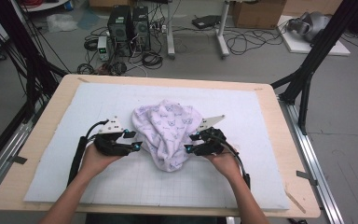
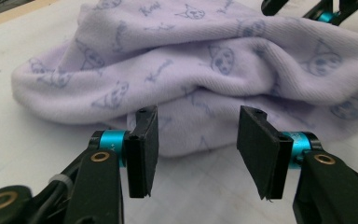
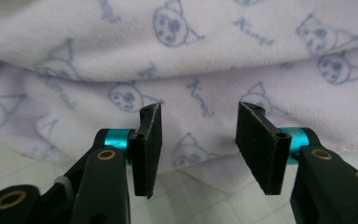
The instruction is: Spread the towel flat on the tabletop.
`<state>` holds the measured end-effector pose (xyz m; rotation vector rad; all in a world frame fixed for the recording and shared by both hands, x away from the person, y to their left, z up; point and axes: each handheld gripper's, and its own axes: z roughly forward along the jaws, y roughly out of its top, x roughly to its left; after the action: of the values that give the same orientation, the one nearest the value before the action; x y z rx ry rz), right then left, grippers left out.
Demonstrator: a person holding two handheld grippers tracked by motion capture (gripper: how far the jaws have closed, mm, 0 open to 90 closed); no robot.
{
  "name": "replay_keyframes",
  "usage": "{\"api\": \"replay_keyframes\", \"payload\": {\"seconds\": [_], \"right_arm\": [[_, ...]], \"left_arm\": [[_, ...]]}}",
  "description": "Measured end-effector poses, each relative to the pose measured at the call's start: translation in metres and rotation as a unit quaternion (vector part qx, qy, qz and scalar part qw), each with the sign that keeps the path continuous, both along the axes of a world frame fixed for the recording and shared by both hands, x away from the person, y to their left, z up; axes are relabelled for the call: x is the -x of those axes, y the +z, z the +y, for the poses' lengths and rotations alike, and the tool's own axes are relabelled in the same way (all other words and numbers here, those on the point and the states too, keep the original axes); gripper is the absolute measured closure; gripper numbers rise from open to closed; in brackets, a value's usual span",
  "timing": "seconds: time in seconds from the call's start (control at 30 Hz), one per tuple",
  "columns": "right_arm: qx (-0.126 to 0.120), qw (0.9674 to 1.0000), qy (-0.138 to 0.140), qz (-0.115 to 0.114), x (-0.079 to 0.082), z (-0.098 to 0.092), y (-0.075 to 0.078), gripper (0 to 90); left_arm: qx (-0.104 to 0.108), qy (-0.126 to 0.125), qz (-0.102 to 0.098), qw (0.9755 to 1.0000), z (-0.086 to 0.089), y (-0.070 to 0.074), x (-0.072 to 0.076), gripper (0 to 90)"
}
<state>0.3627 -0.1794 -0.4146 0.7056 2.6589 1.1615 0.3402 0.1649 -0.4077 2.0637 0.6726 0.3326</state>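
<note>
Looking down from the high view, you have the cloth (image 1: 168, 133) bunched in a heap at the middle of the mat (image 1: 242, 182) on the desk (image 1: 279, 140), with the left gripper (image 1: 131, 141) just beside its left edge and the right gripper (image 1: 192, 143) at its right edge. Both sets of jaws stand about half open and hold nothing. The heap is thick and folded over itself, so pinching from both sides could catch several layers at once and lift a lump rather than an edge.

From the left gripper view, the jaws are parted with bare mat between them; the cloth's lower fold (image 2: 191, 135) lies just beyond the pads. Closing here would, in my judgement, grab air or only nip the fold's lip, which could slip out.

From the right gripper view, the jaws are likewise part open and empty, with the cloth's hem (image 3: 335, 144) close ahead. I cannot tell whether the pads touch it. Driving low could scrape the pads into the mat and push the cloth away instead of gripping it.
</note>
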Motion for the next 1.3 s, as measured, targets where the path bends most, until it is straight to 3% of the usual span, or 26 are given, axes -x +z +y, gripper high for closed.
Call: {"api": "replay_keyframes", "payload": {"seconds": [0.23,0.33,0.43,0.5,0.6,0.8,0.9,1.07,1.17,1.23,1.3], "right_arm": [[0.041,0.9989,0.01,0.017,-0.006,0.01,-0.017,58.7],[0.028,0.999,0.013,0.033,-0.009,0.009,-0.022,66.7],[0.018,0.9988,0.026,0.038,-0.009,0.008,-0.022,77.6],[0.014,0.9992,0.028,0.027,-0.005,0.007,-0.022,80.3],[-0.011,0.9993,0.026,0.024,0.0,-0.001,-0.021,81.0],[-0.046,0.9985,0.028,-0.004,0.029,-0.02,0.001,81.1],[-0.051,0.9977,0.043,-0.016,0.049,-0.024,0.012,81.1],[-0.061,0.9958,0.068,-0.011,0.086,-0.026,0.018,81.1],[-0.065,0.9945,0.082,0.007,0.107,-0.027,0.016,81.1],[-0.066,0.9929,0.098,0.017,0.117,-0.027,0.013,79.9],[-0.066,0.9919,0.107,0.016,0.12,-0.027,0.013,73.3]], "left_arm": [[-0.035,-0.015,0.014,0.9992,-0.028,-0.019,-0.017,62.5],[-0.051,-0.023,0.025,0.9981,-0.03,-0.024,-0.019,74.2],[-0.046,-0.023,0.031,0.9982,-0.026,-0.021,-0.018,82.6],[-0.041,-0.023,0.026,0.9986,-0.022,-0.015,-0.014,84.4],[-0.038,-0.024,0.014,0.9989,-0.011,-0.006,-0.006,85.2],[-0.04,-0.024,0.004,0.9989,0.015,0.007,0.019,85.9],[-0.036,-0.026,-0.002,0.999,0.025,0.013,0.036,86.1],[-0.041,-0.03,-0.006,0.9987,0.046,0.017,0.065,87.2],[-0.042,-0.032,-0.004,0.9986,0.057,0.017,0.083,87.2],[-0.038,-0.042,-0.001,0.9984,0.06,0.015,0.091,87.0],[-0.037,-0.046,-0.004,0.9982,0.06,0.015,0.093,82.8]]}}
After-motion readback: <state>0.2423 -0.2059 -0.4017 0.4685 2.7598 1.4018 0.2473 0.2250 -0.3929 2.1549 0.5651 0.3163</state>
